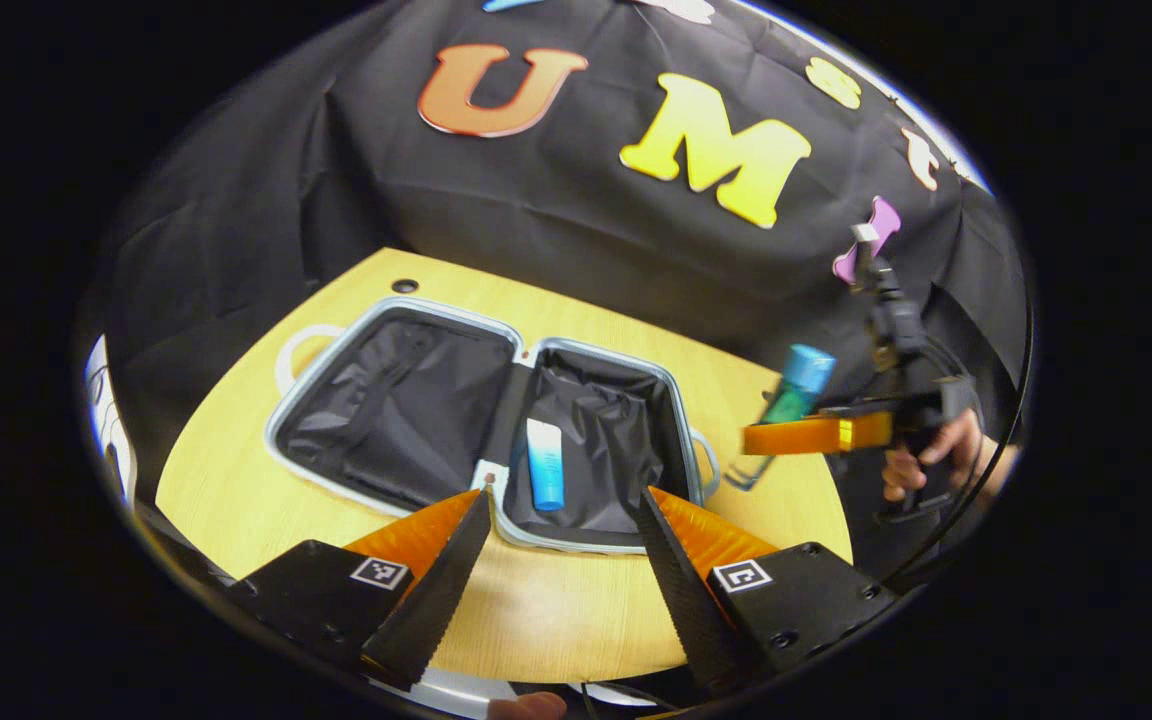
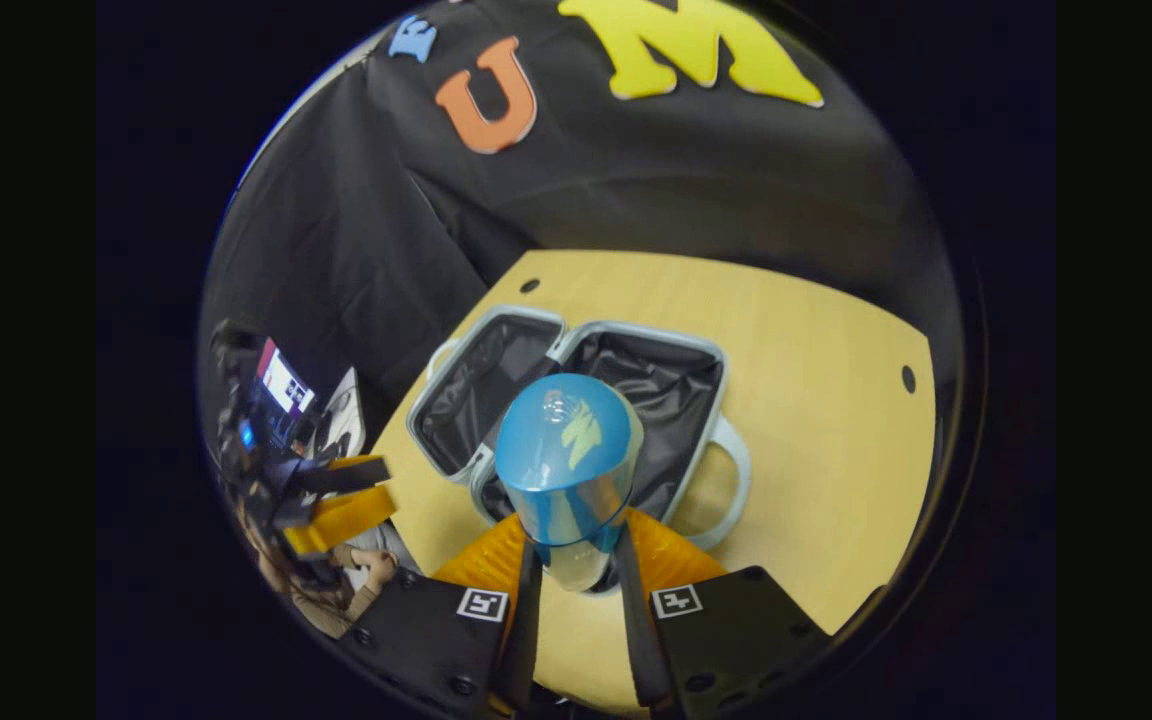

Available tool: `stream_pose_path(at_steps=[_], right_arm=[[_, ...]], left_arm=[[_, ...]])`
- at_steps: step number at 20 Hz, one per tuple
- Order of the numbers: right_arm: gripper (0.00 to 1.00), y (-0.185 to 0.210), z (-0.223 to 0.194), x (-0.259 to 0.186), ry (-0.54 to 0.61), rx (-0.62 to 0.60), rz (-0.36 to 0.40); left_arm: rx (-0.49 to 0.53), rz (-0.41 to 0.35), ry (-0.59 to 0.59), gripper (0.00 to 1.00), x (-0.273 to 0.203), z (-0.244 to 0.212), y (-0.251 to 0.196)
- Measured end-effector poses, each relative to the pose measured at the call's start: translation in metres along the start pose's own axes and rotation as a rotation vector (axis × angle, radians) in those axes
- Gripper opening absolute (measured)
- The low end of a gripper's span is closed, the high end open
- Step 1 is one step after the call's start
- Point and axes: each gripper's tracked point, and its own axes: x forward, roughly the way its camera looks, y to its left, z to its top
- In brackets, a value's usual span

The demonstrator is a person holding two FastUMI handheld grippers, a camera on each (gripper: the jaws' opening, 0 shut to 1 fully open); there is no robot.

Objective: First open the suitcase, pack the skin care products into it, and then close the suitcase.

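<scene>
On the table (image 1: pixel 236 480) the suitcase (image 1: pixel 396 310) lies open, a tube (image 1: pixel 544 465) inside. Left gripper (image 1: pixel 561 530) hovers near it, fingers apart; right gripper (image 2: pixel 573 560) clamps a bottle (image 2: pixel 566 460).

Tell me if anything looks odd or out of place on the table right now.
Nothing stands out. The suitcase lies open flat on the table, a blue tube inside its right half. The right gripper holds a blue-capped bottle above it; the left gripper is open.
</scene>
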Motion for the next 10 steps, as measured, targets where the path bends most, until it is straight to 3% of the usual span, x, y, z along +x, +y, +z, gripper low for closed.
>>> stream_pose_path(at_steps=[5, 10], right_arm=[[0.36, -0.023, -0.019, 0.092, 0.27, 0.09, -0.112], [0.35, -0.037, -0.029, 0.13, 0.382, 0.194, -0.215]], left_arm=[[-0.089, -0.064, -0.061, 0.95, -0.053, -0.027, 0.008], [-0.121, -0.032, -0.094, 0.95, -0.079, -0.028, 0.031]])
